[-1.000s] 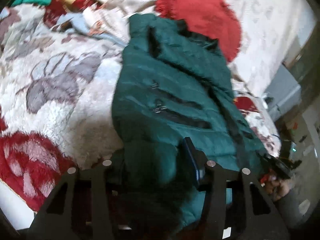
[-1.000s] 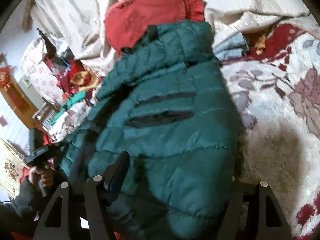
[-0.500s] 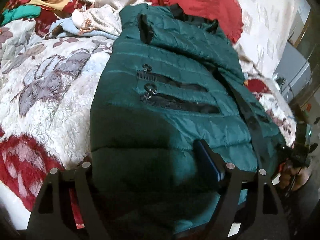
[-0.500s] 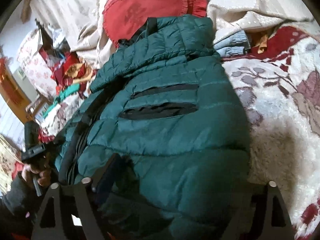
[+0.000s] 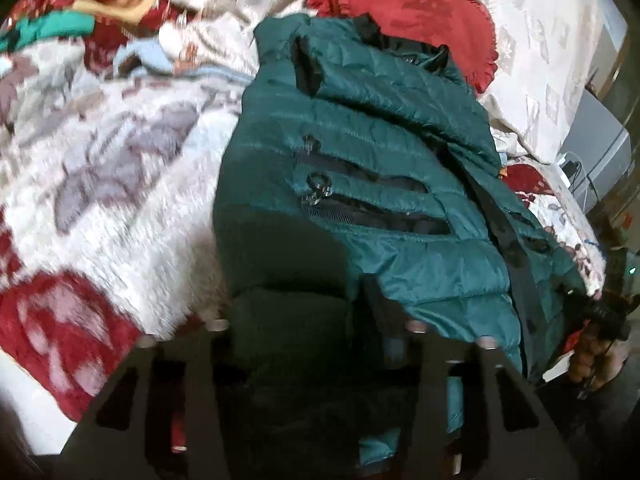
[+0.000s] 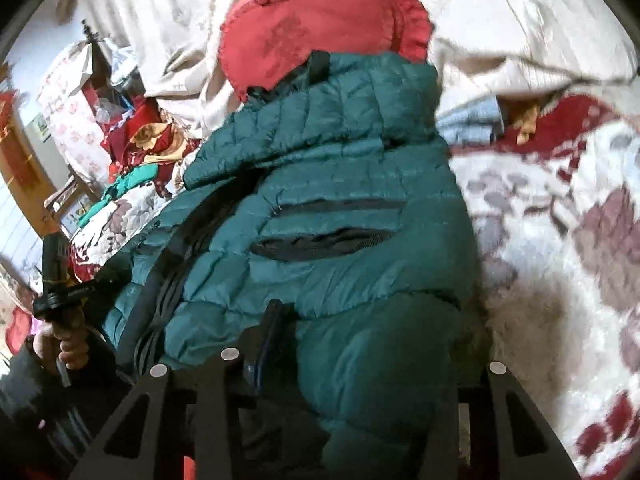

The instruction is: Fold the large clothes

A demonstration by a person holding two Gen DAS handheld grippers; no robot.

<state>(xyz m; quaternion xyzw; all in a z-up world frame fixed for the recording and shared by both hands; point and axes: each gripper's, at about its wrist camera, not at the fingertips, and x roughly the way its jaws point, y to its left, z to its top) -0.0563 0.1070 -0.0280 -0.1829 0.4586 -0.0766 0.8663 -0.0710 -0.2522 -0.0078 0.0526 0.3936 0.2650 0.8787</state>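
- My left gripper (image 5: pixel 296 332) sits low at the near hem of the green puffer jacket (image 5: pixel 360 184), its two black fingers spread apart with a thick roll of the jacket's hem bunched between them; the fabric fills the gap, but I cannot tell how firmly the pads press it.
- In the right wrist view, my left hand (image 6: pixel 66 344) shows at the far left edge, fist wrapped around the black handle, held low beside the jacket's edge.
- The jacket lies front-up on the floral fleece blanket (image 5: pixel 120 184), collar far from me and hem close to me, two dark zip pockets (image 5: pixel 368 200) running across its chest.
- A red frilled cushion (image 5: pixel 404 12) lies just beyond the collar, touching it, with cream bedding (image 6: pixel 168 28) behind.
- A heap of coloured clothes (image 5: pixel 92 4) lies at the far left of the blanket.
- My right gripper (image 6: pixel 360 344) is at the hem on the jacket's other side, fingers set wide with a fat fold of padded hem swelling up between them; the right finger is mostly hidden by the fabric.
- In the left wrist view, my right hand (image 5: pixel 596 356) appears at the far right, gripping its handle low off the jacket's corner.
- Both views are motion-blurred.
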